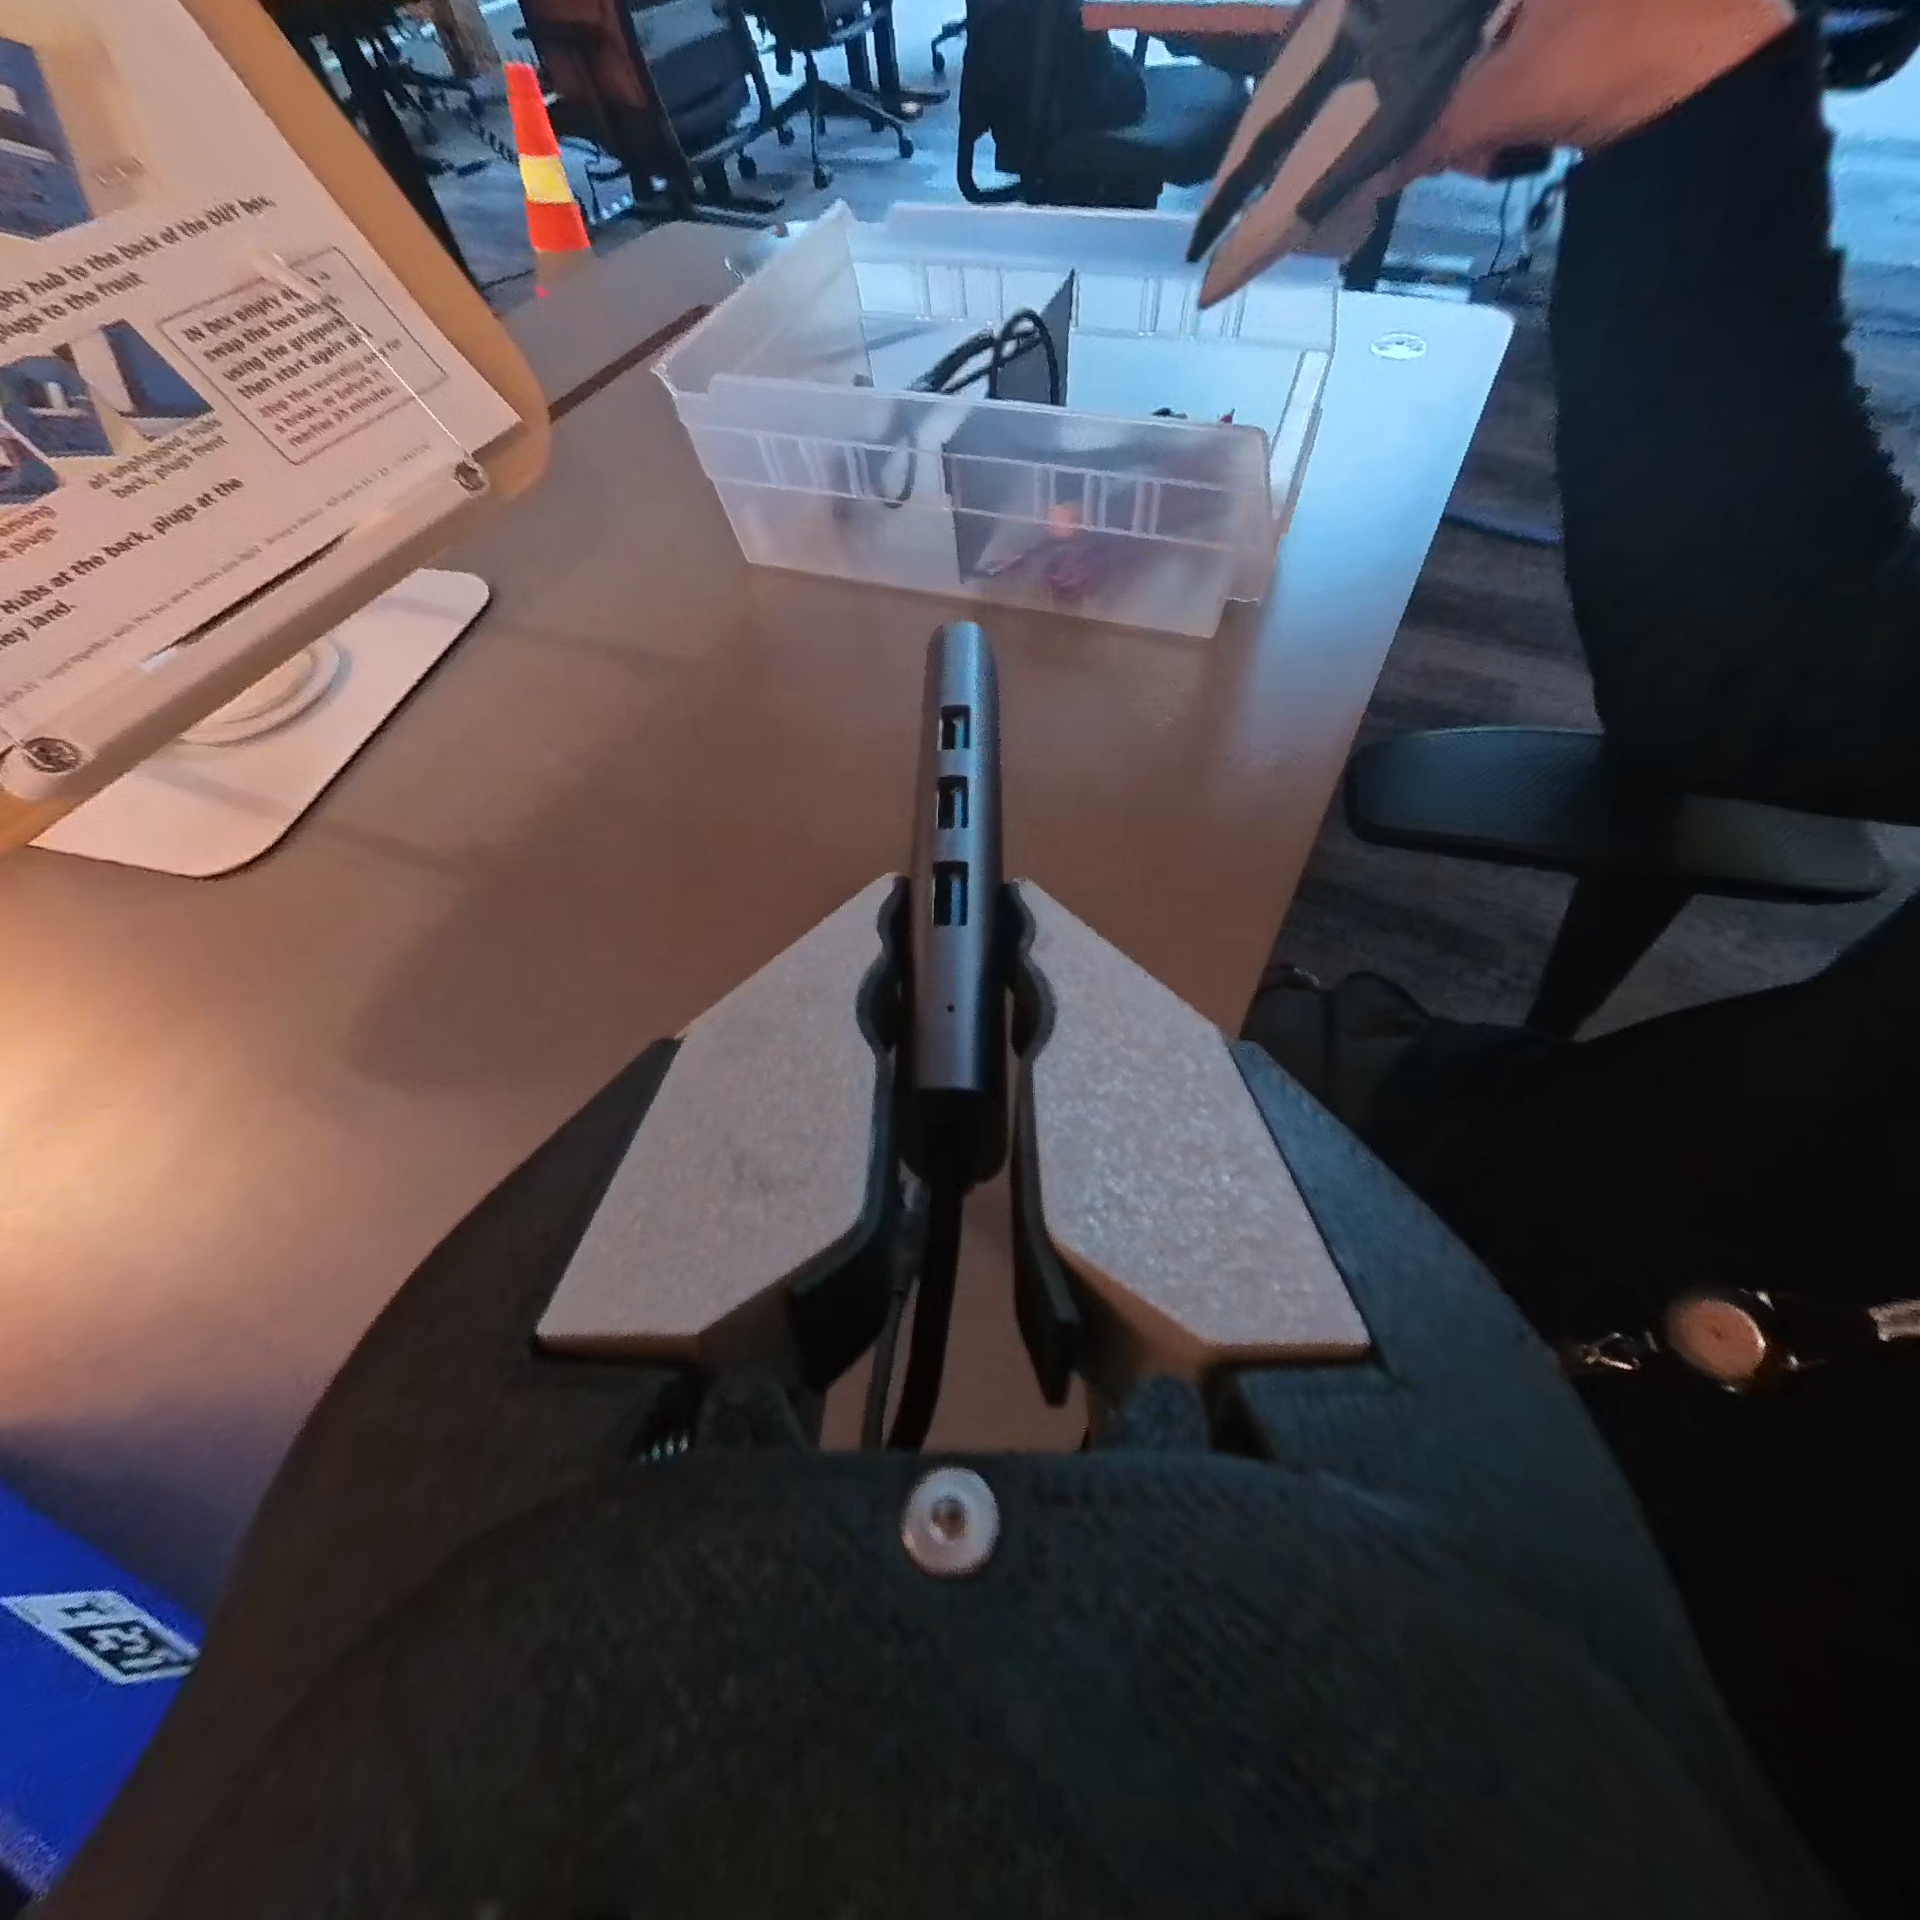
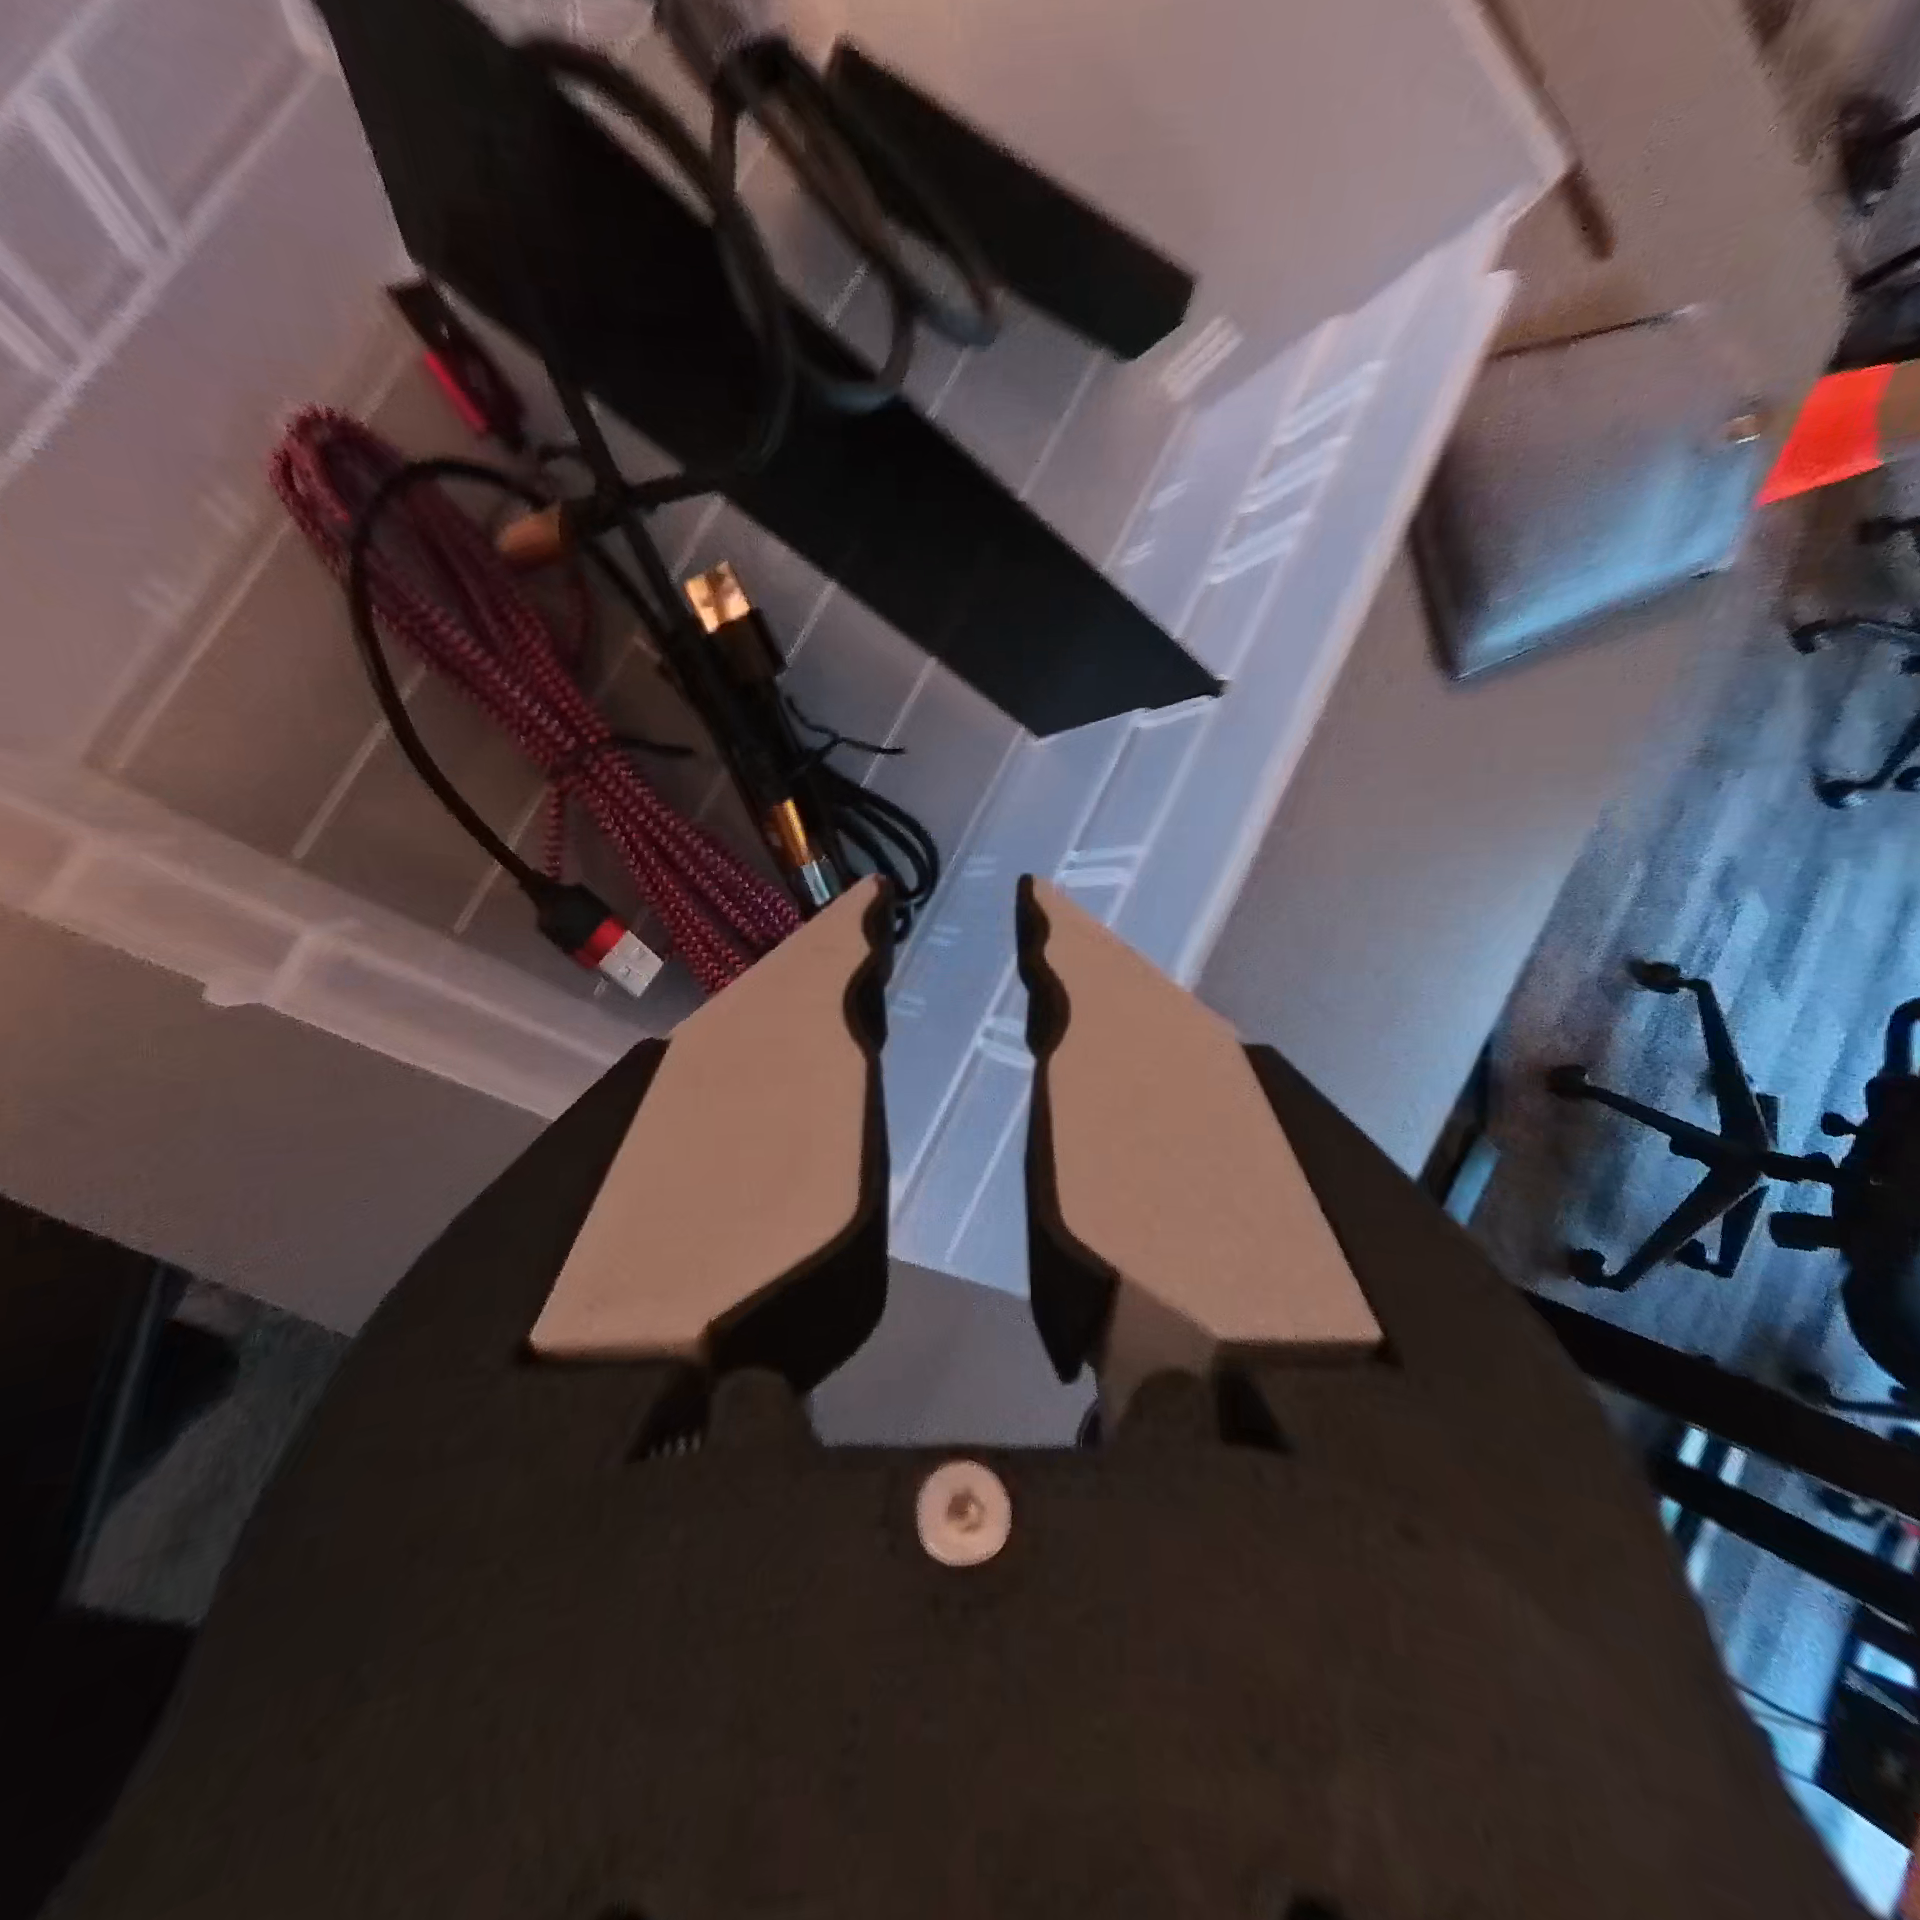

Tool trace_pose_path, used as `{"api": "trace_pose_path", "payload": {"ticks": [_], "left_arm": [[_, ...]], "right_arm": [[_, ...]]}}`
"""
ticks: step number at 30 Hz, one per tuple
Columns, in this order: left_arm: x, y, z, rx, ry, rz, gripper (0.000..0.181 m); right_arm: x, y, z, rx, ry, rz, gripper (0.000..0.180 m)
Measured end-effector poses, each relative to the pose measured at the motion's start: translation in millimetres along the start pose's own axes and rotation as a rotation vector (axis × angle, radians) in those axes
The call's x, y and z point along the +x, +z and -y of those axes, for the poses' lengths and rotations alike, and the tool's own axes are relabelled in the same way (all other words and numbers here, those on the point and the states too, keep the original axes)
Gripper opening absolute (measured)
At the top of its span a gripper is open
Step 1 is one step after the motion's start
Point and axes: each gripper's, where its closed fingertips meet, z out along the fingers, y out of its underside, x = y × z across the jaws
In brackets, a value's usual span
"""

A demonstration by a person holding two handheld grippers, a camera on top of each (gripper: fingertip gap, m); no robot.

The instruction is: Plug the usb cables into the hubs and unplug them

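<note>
Lighting: dim, cool indoor light; warm orange glow on desk [image 1: 156, 1039] at left. Right wrist view: heavy motion blur, worst at edges. Left wrist view: sharper, wide-angle bending at borders.

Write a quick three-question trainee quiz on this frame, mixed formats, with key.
1. True or false: the left gripper is shut on the grey USB hub.
2. Multiple choice: the right gripper is A) holding the red braided cable, B) open and holding nothing above the clear plastic bin, C) shut on a black cable.
3. Fill in: the ports showing on the hub's upward face number ____.

Key: 1 true; 2 B; 3 three.
</note>
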Motion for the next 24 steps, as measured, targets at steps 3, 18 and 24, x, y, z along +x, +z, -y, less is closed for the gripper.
{"api": "trace_pose_path", "payload": {"ticks": [3,18,24], "left_arm": [[1.2,-3.3,8.2,0.061,-0.046,-0.041,0.014],[51.7,22.1,8.6,0.013,0.023,-0.194,0.014],[43.9,26.2,5.6,-0.030,0.040,-0.115,0.021]], "right_arm": [[1.6,-28.8,33.2,0.163,0.033,-0.040,0.023],[-317.5,-105.9,194.7,0.714,-0.607,0.699,0.047],[-306.7,-83.7,186.4,0.617,-0.686,0.583,0.015]]}}
